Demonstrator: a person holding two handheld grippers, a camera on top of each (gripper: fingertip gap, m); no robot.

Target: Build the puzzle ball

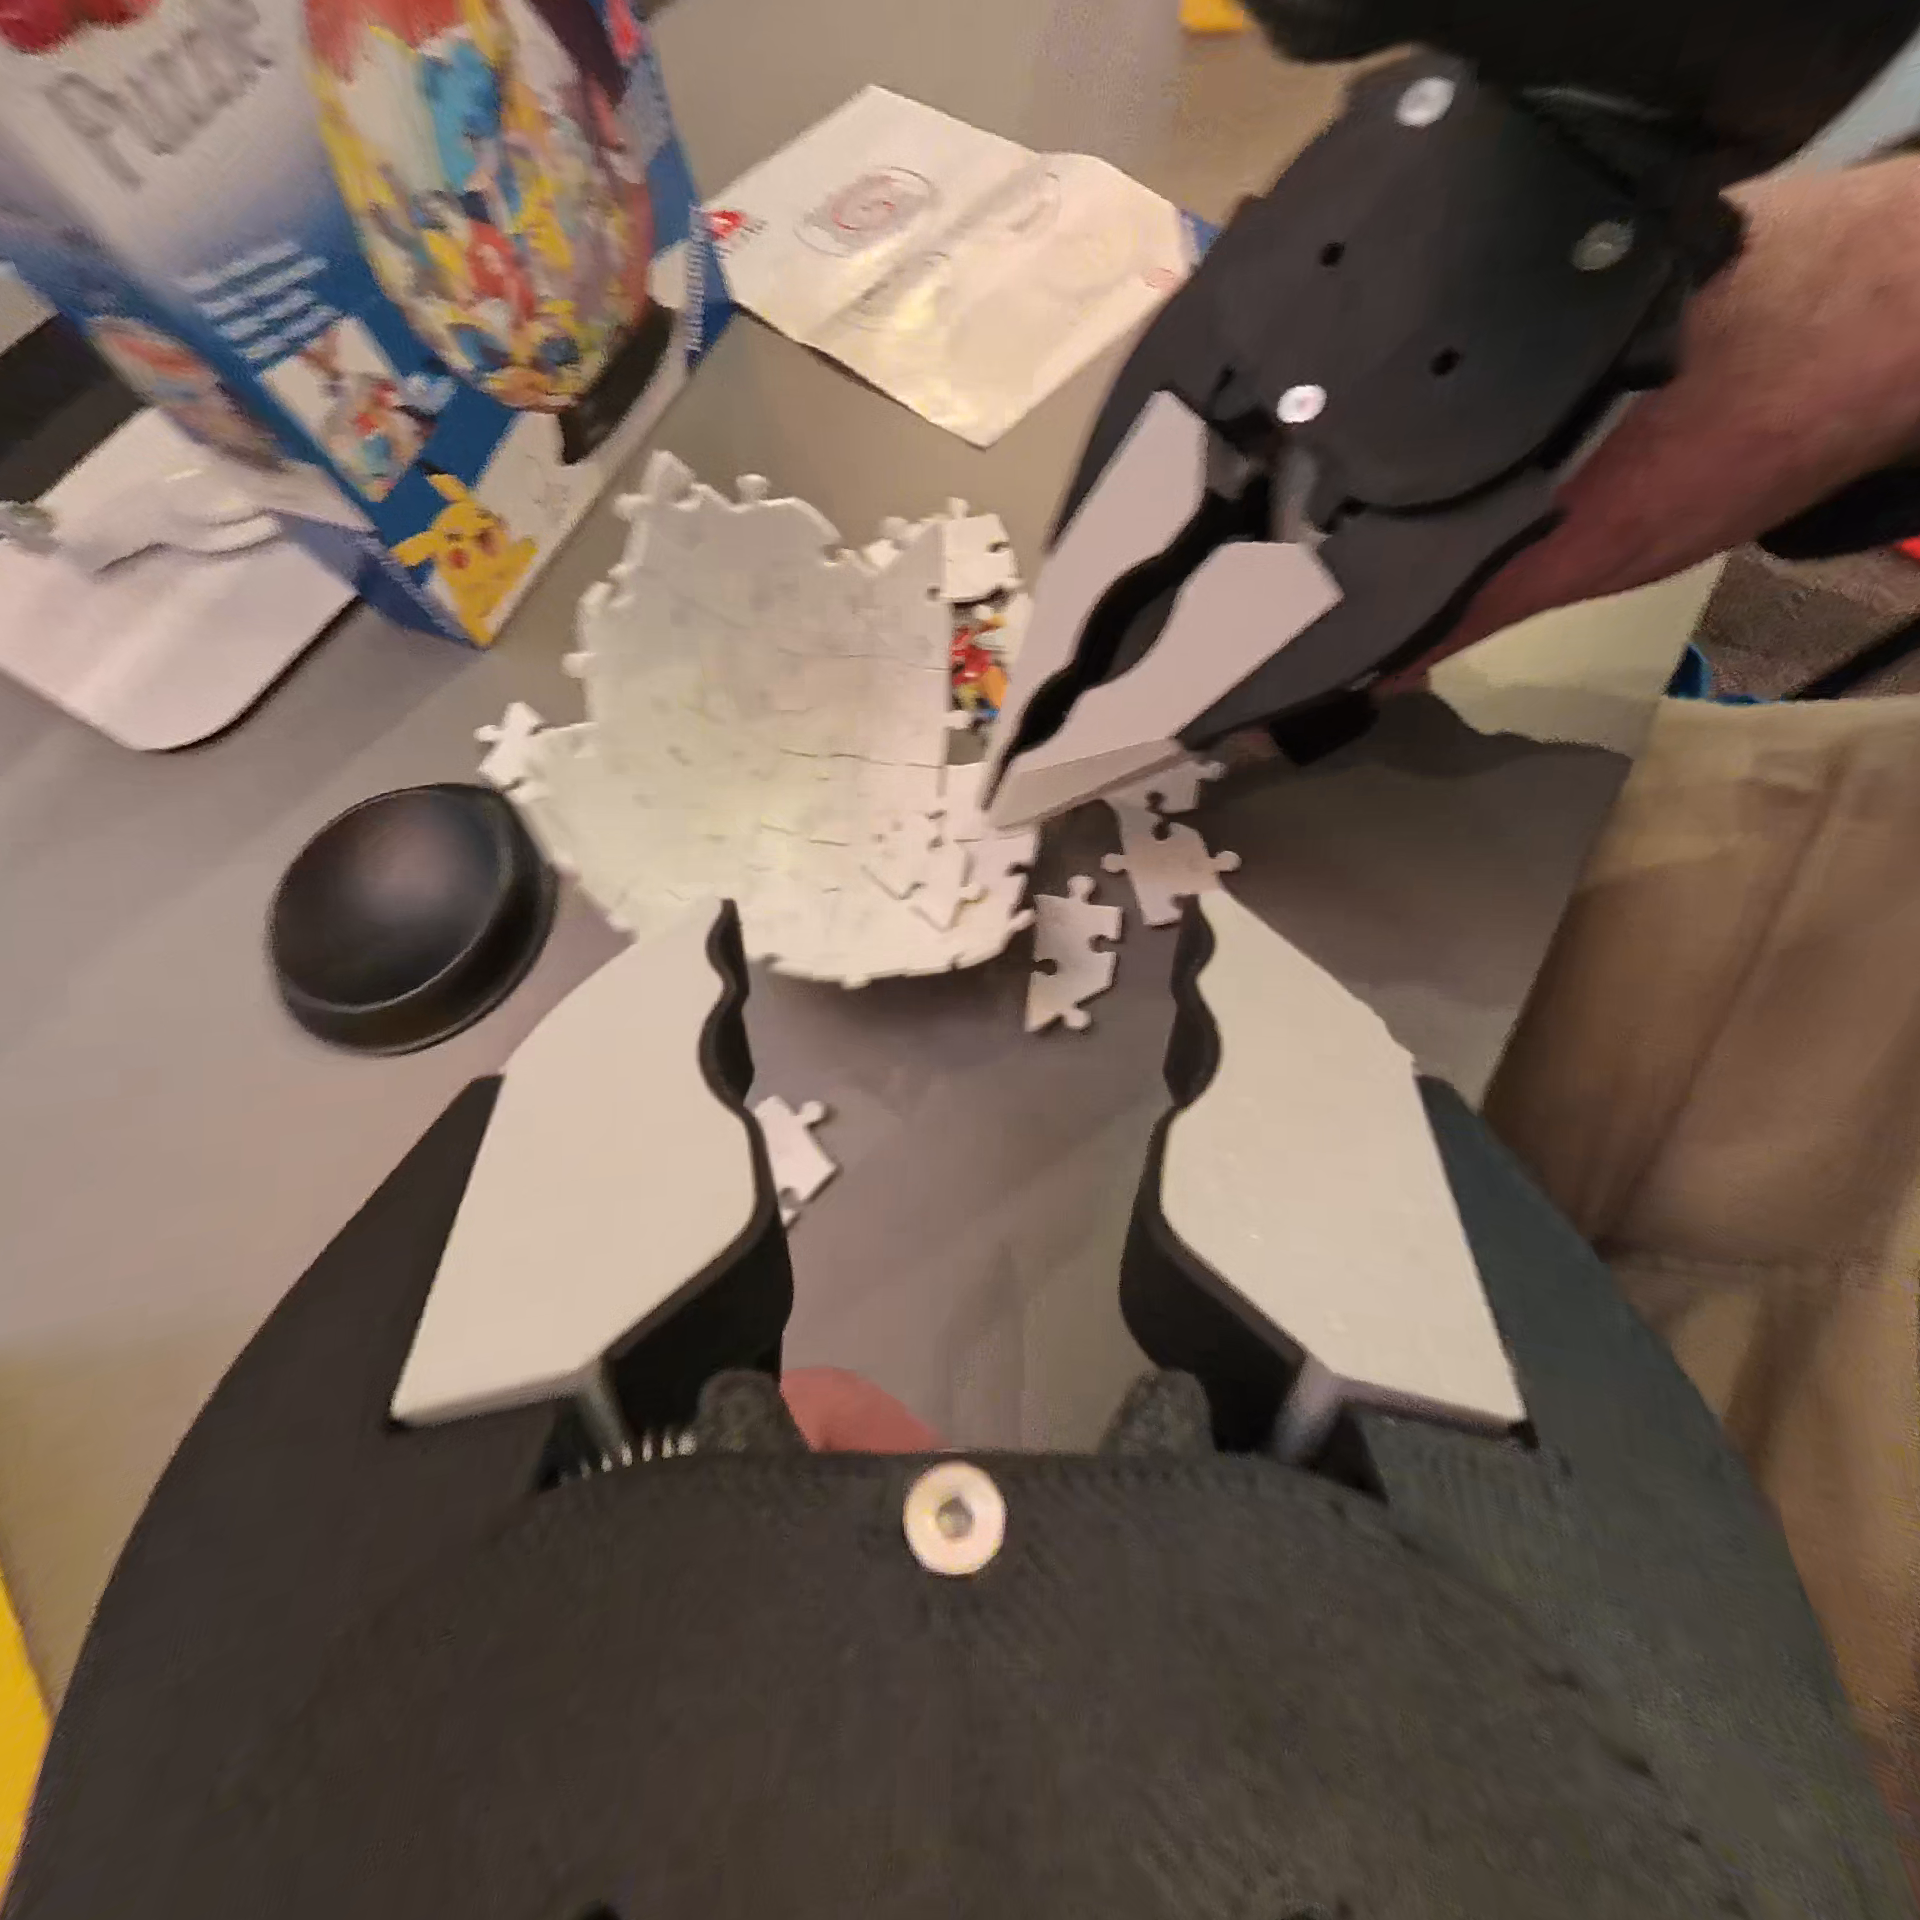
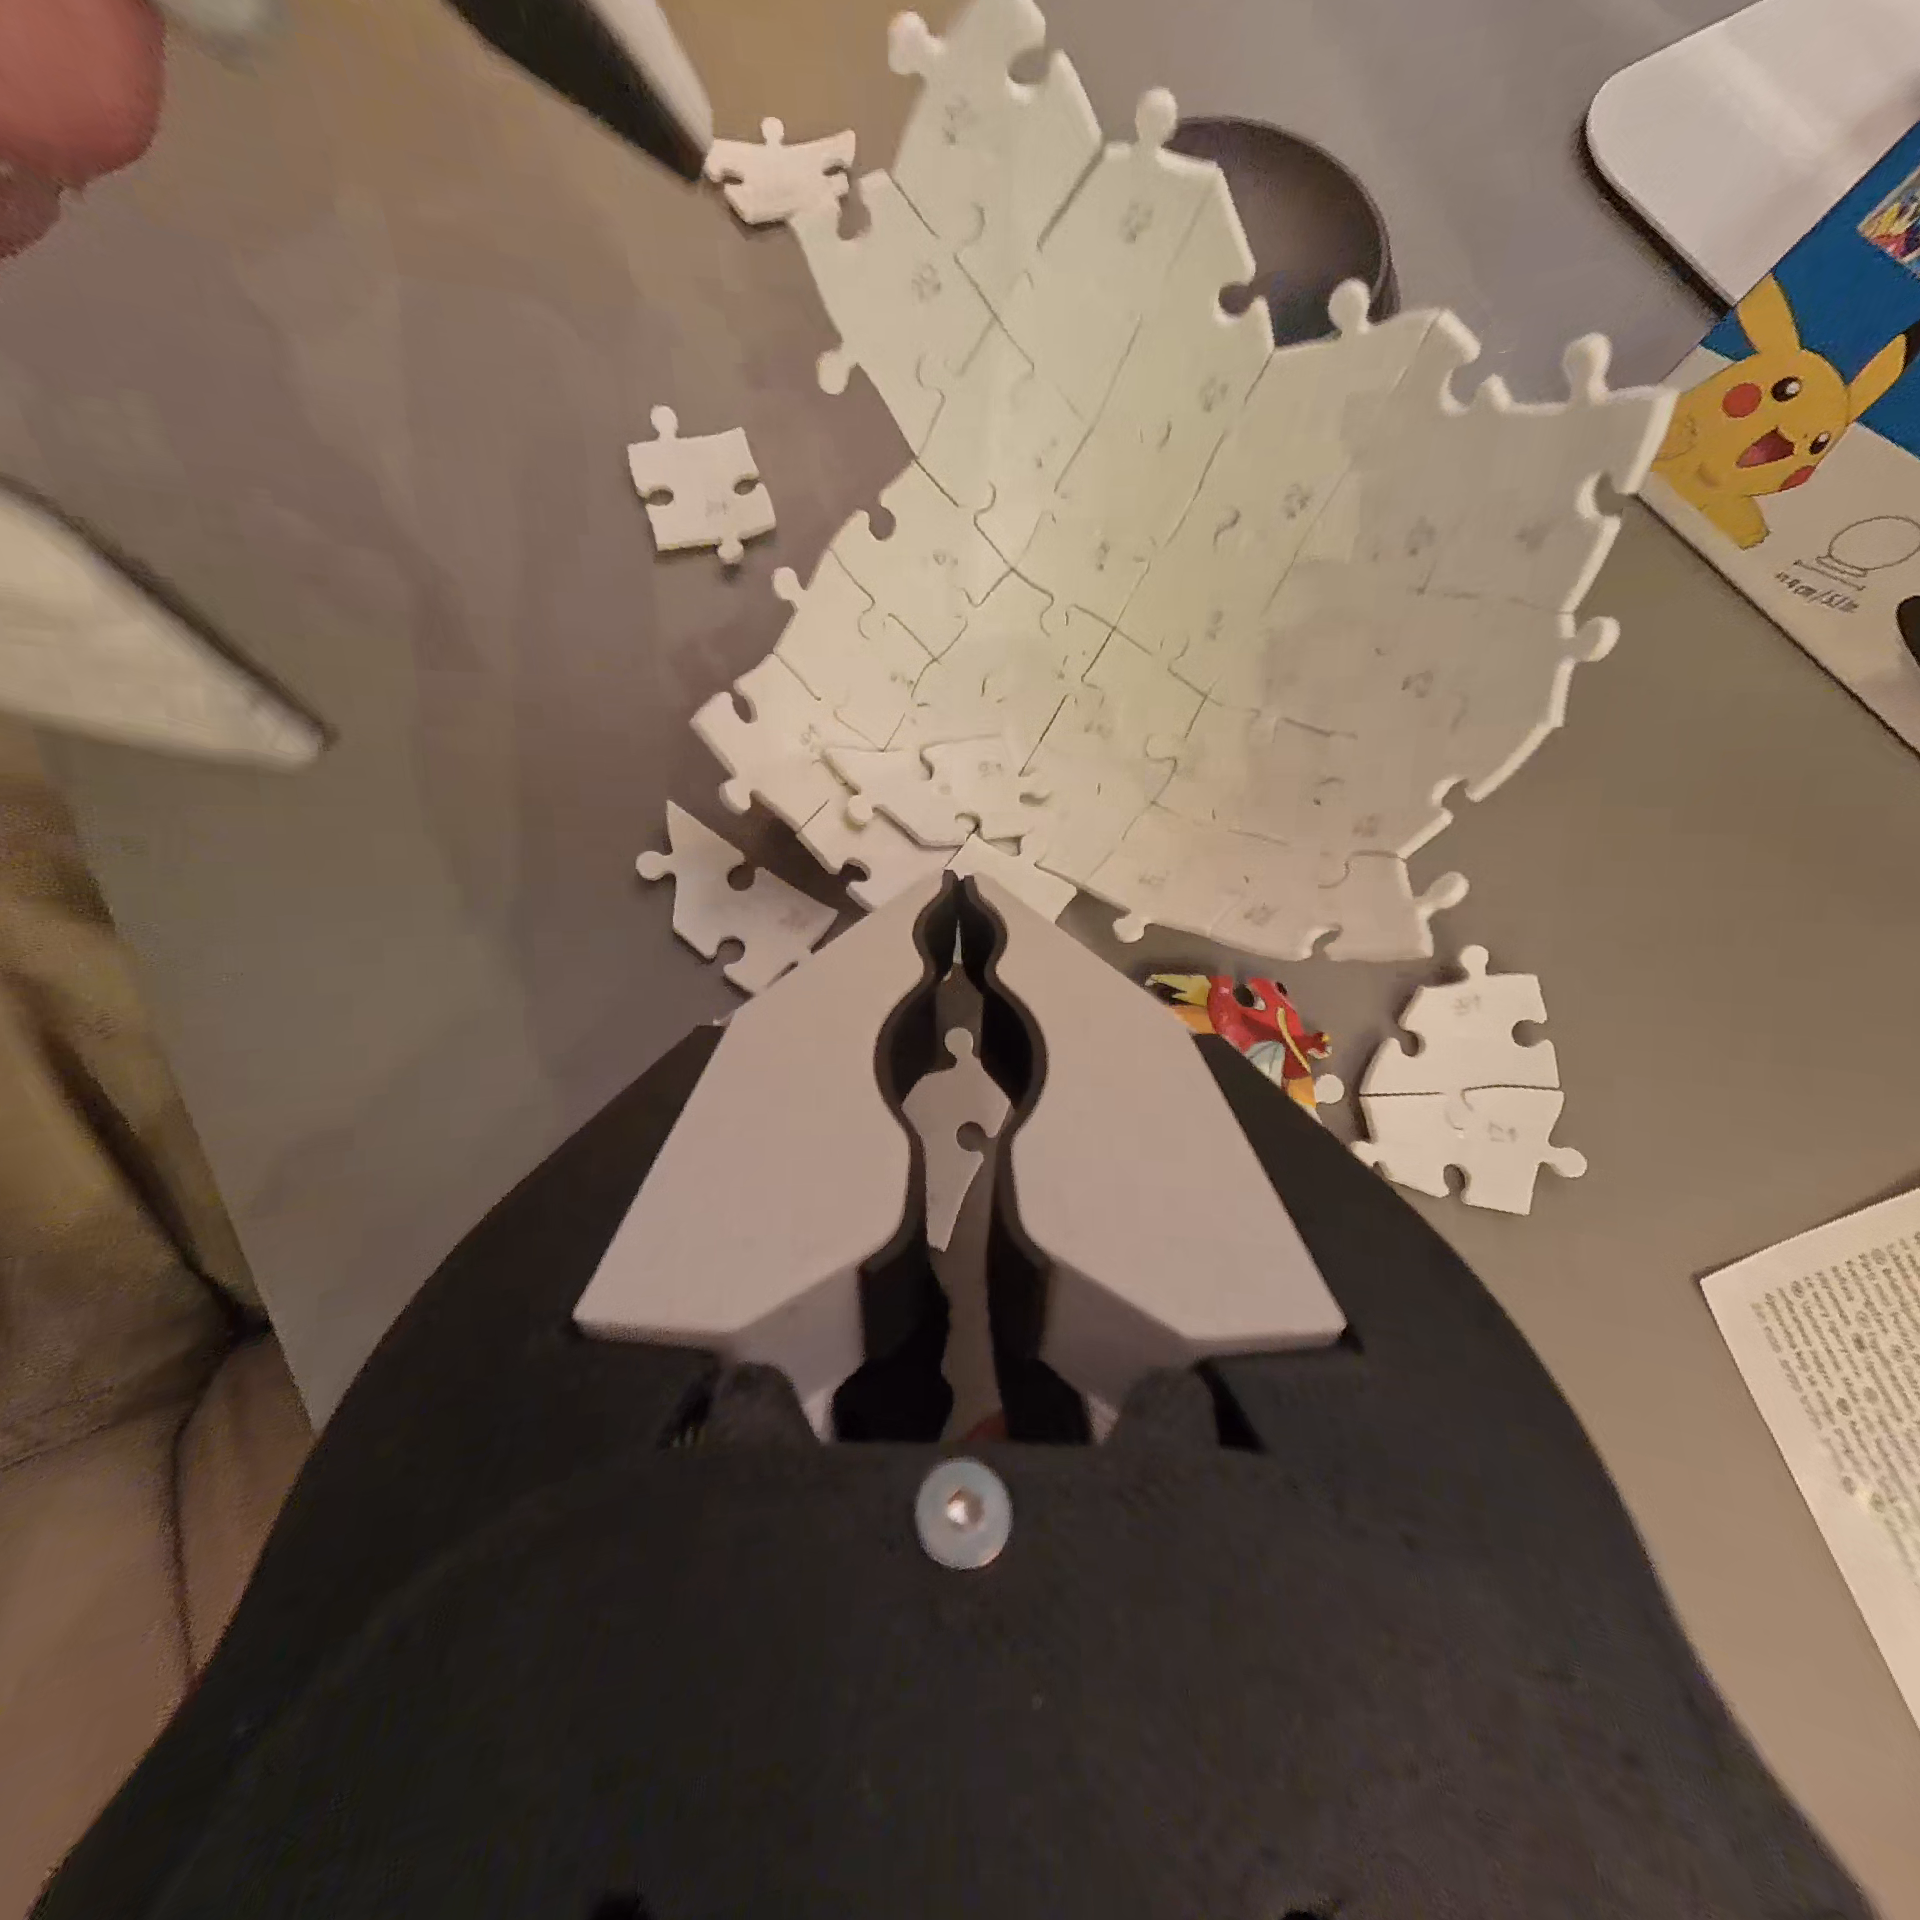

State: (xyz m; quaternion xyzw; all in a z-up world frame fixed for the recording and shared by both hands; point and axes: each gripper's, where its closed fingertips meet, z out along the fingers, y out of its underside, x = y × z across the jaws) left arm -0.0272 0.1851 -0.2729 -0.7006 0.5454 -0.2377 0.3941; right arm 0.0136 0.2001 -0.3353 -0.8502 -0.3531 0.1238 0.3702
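Observation:
The partly built puzzle ball is a curved white shell lying inside-up on the grey table; it also shows in the right wrist view. My right gripper is shut on a white puzzle piece and holds it against the shell's near edge. It also shows in the left wrist view, at the shell's right rim. My left gripper is open and empty, just in front of the shell. Loose white pieces lie beside the shell.
A black dome-shaped stand sits left of the shell. The puzzle box and a leaflet lie behind. A coloured piece and two joined white pieces lie by the right gripper. Beige fabric borders the table's right edge.

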